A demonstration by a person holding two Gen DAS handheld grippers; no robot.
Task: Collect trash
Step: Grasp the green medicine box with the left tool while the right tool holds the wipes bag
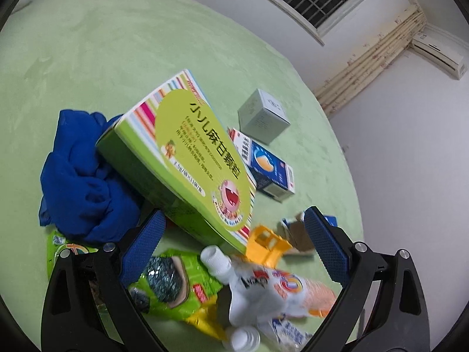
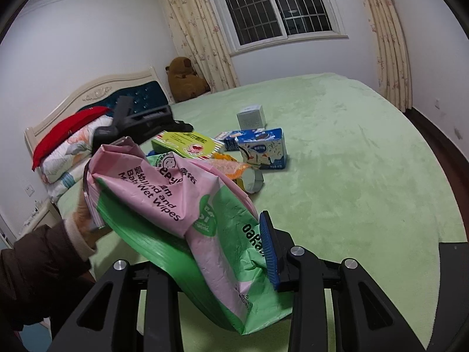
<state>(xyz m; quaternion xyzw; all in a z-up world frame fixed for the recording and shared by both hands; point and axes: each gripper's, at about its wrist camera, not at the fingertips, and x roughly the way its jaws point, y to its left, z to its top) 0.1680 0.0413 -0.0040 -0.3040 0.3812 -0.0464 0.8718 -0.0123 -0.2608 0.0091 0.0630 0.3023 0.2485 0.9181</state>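
Left gripper (image 1: 234, 240) stands with its ribbed blue pads spread wide over the fuzzy green bed (image 1: 117, 58), nothing clamped; left of it lies crumpled blue cloth (image 1: 79, 170), ahead a glossy striped carton (image 1: 187, 152), below a white plastic bottle (image 1: 228, 272). Right gripper (image 2: 249, 252) pinches a crinkled pink-and-green wet-wipes pack (image 2: 181, 205), lifted above the bed.

Pink-and-green wipes pack (image 2: 176, 205) printed "Baby Wet Wipes", striped green box (image 1: 190, 158) bearing Chinese characters "小儿"
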